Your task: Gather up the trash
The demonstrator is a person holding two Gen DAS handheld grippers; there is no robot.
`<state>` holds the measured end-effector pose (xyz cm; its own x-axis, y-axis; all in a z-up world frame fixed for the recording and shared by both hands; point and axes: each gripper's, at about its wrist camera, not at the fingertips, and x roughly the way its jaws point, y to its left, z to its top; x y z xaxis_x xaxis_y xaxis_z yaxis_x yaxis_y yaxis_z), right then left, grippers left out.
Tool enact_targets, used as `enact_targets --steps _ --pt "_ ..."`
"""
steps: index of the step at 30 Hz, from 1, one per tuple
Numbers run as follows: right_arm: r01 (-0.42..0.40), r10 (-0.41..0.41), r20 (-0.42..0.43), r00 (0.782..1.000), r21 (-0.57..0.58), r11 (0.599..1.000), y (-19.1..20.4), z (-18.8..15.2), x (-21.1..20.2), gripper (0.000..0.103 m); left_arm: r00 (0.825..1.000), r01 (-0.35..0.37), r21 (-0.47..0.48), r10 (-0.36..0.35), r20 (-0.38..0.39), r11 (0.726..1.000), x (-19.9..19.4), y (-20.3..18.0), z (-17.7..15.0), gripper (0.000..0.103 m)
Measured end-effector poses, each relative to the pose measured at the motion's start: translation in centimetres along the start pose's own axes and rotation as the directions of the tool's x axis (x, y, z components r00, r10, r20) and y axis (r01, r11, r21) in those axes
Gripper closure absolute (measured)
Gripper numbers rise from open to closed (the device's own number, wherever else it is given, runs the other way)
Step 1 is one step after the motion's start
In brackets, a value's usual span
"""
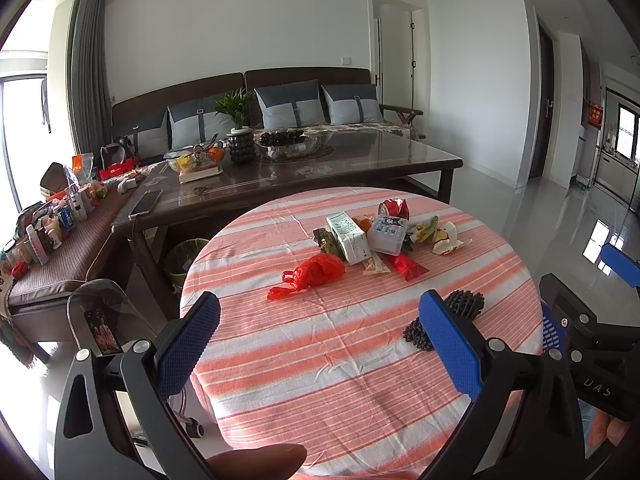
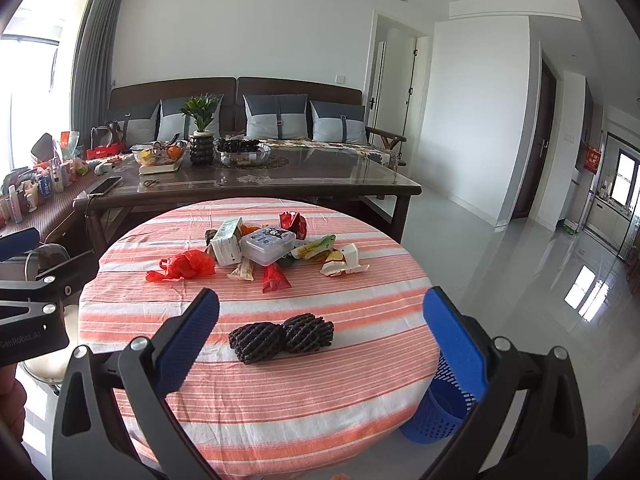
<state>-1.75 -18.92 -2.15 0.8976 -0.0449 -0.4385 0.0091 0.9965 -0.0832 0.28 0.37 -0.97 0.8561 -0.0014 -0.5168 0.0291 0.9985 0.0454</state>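
Note:
A heap of trash lies on the round table with the striped cloth [image 1: 320, 360] [image 2: 280, 400]: a red plastic bag [image 1: 312, 274] [image 2: 186, 266], a milk carton [image 1: 348, 236] [image 2: 226, 244], a clear plastic box [image 1: 388, 234] [image 2: 266, 246], red wrappers [image 1: 408, 266] [image 2: 276, 278] and apple scraps [image 2: 344, 262]. Two dark foam nets [image 2: 280, 336] [image 1: 464, 304] lie nearer the front. My left gripper [image 1: 320, 320] is open above the cloth, short of the red bag. My right gripper [image 2: 320, 320] is open, with the nets between its fingers farther ahead.
A blue mesh bin [image 2: 440, 408] stands on the floor at the table's right. A green-lined bin [image 1: 184, 256] sits on the floor at its far left. Behind is a dark coffee table [image 2: 280, 180] with bowls and a plant, then a sofa. A cluttered bench [image 1: 60, 240] runs along the left.

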Motion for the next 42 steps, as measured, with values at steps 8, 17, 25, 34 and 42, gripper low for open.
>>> enact_targets --steps 8,17,25,34,42 --pt "-0.001 0.001 -0.001 1.0 0.0 1.0 0.0 -0.1 0.0 0.005 1.0 0.0 0.0 0.0 0.0 1.0 0.0 0.0 0.0 0.004" --pt "0.002 -0.002 -0.001 1.0 0.0 1.0 0.1 0.0 0.0 0.005 1.0 0.0 0.0 0.0 -0.001 1.0 0.0 0.0 0.1 0.004" --pt "0.005 -0.005 -0.012 1.0 -0.008 1.0 0.1 -0.7 0.4 0.005 1.0 -0.005 -0.013 0.004 -0.004 1.0 0.4 0.6 -0.9 0.004" --pt "0.007 -0.007 -0.017 1.0 -0.009 1.0 0.0 -0.8 0.6 0.005 1.0 -0.005 -0.016 0.005 -0.011 1.0 0.6 0.8 -0.9 0.004" --pt "0.006 -0.007 -0.038 0.999 -0.02 1.0 0.2 -0.8 1.1 0.005 1.0 -0.009 -0.016 0.009 -0.013 1.0 0.6 1.0 -1.0 0.004"
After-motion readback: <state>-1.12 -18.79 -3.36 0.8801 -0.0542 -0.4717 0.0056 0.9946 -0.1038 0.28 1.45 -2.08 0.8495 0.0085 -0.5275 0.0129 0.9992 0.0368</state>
